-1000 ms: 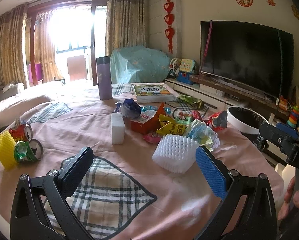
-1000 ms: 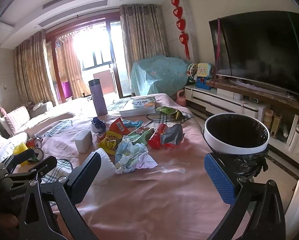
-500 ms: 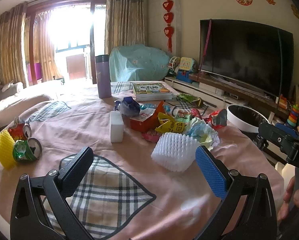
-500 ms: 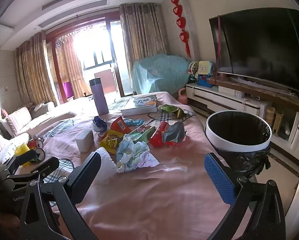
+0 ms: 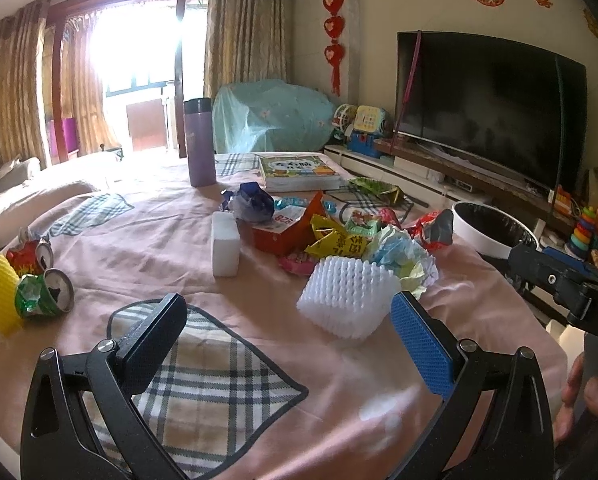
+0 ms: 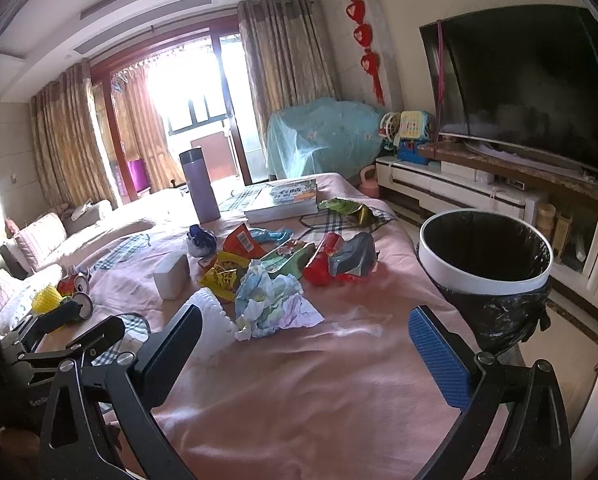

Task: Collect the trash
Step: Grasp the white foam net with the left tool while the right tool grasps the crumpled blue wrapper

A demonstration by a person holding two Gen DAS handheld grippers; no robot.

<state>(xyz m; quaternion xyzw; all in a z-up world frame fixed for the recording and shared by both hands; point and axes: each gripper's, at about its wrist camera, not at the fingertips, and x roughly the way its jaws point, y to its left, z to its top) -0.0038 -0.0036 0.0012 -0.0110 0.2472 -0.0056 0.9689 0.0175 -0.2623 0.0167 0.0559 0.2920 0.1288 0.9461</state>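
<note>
Two grippers hover spread and empty over the pink table (image 5: 339, 364): the left gripper (image 5: 287, 344) above a plaid cloth (image 5: 203, 384), the right gripper (image 6: 305, 354) nearer the right edge. Just ahead, a white foam net (image 5: 349, 300) lies on its side, long axis crosswise, touching crumpled paper (image 6: 271, 300) and heaped wrappers (image 6: 283, 256). A black-lined bin (image 6: 485, 256) stands off the right edge; crushed cans (image 5: 43, 292) sit by the left edge.
</note>
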